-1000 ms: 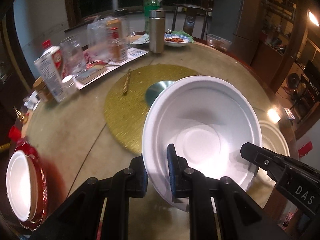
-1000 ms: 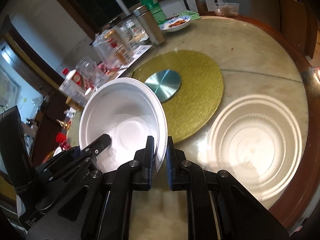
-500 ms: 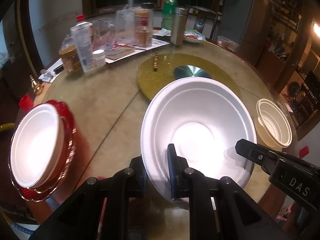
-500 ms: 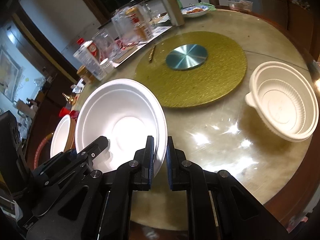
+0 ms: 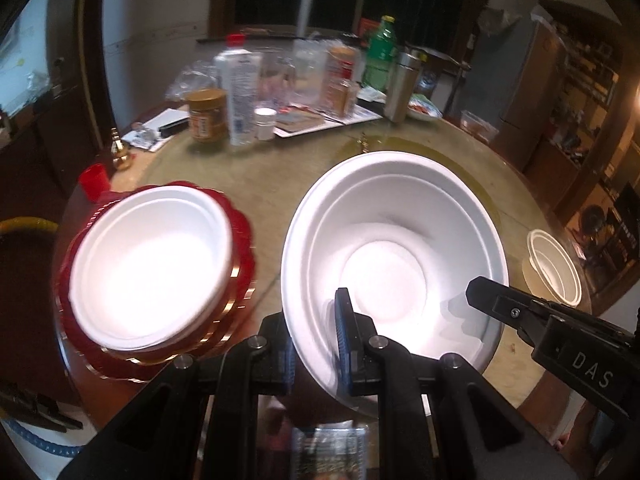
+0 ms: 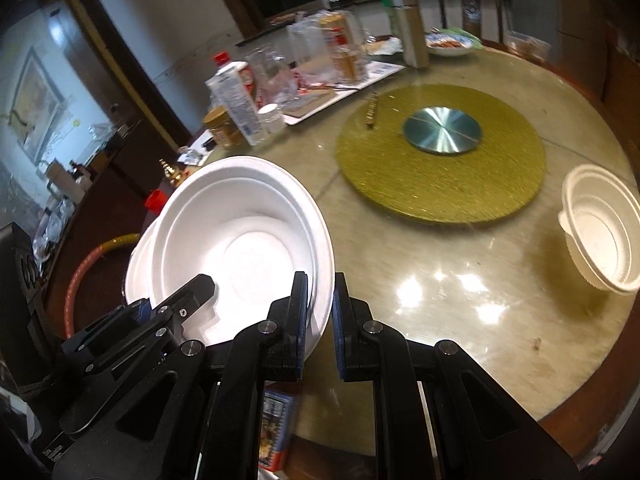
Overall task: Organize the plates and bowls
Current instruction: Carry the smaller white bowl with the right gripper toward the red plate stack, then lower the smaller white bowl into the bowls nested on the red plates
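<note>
A large white foam bowl (image 5: 384, 240) hangs tilted over the round table, held from both sides. My left gripper (image 5: 316, 340) is shut on its near-left rim. My right gripper (image 6: 320, 312) is shut on the bowl's (image 6: 240, 240) right rim, and its finger (image 5: 516, 312) shows in the left wrist view. To the left, a second white bowl (image 5: 152, 264) sits on a red plate (image 5: 242, 216) with a gold rim near the table edge. In the right wrist view the held bowl hides most of that stack. A cream ribbed bowl (image 6: 600, 228) stands on the table at the right.
A gold round mat (image 6: 440, 192) with a metal disc (image 6: 442, 130) fills the table's middle. Bottles, jars and papers (image 5: 280, 92) crowd the far side. A red cap (image 5: 94, 180) sits by the table's left edge (image 5: 132, 168). A small printed box (image 6: 274, 428) lies below my right gripper.
Both grippers have carried the white bowl leftward across the table. The red plate with its white bowl has come close on the left. The cream bowl has dropped away to the right.
</note>
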Available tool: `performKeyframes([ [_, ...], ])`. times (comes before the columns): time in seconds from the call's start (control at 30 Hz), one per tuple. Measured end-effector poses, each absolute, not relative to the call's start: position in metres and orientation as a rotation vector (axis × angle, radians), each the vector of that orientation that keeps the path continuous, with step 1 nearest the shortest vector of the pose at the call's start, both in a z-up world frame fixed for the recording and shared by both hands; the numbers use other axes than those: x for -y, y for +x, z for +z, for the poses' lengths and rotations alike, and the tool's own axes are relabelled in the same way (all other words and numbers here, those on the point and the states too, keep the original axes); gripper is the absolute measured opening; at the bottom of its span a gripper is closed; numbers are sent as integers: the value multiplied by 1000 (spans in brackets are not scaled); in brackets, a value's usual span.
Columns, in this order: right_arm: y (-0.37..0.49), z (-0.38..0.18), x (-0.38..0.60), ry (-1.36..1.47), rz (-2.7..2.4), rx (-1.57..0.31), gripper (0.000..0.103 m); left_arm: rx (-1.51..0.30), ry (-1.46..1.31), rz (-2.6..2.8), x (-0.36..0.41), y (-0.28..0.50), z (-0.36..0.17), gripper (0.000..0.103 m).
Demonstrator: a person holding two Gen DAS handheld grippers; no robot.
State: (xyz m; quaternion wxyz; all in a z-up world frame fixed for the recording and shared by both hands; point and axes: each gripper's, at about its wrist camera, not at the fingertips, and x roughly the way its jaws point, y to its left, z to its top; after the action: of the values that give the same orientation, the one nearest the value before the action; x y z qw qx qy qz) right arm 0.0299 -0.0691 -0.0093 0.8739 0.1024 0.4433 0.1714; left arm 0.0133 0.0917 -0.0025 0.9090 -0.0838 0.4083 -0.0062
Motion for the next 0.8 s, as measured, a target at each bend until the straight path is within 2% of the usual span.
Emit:
performKeyframes([
  [0.8, 30, 6, -41, 98, 561, -898, 11, -785, -261, 224, -187, -23, 8, 16],
])
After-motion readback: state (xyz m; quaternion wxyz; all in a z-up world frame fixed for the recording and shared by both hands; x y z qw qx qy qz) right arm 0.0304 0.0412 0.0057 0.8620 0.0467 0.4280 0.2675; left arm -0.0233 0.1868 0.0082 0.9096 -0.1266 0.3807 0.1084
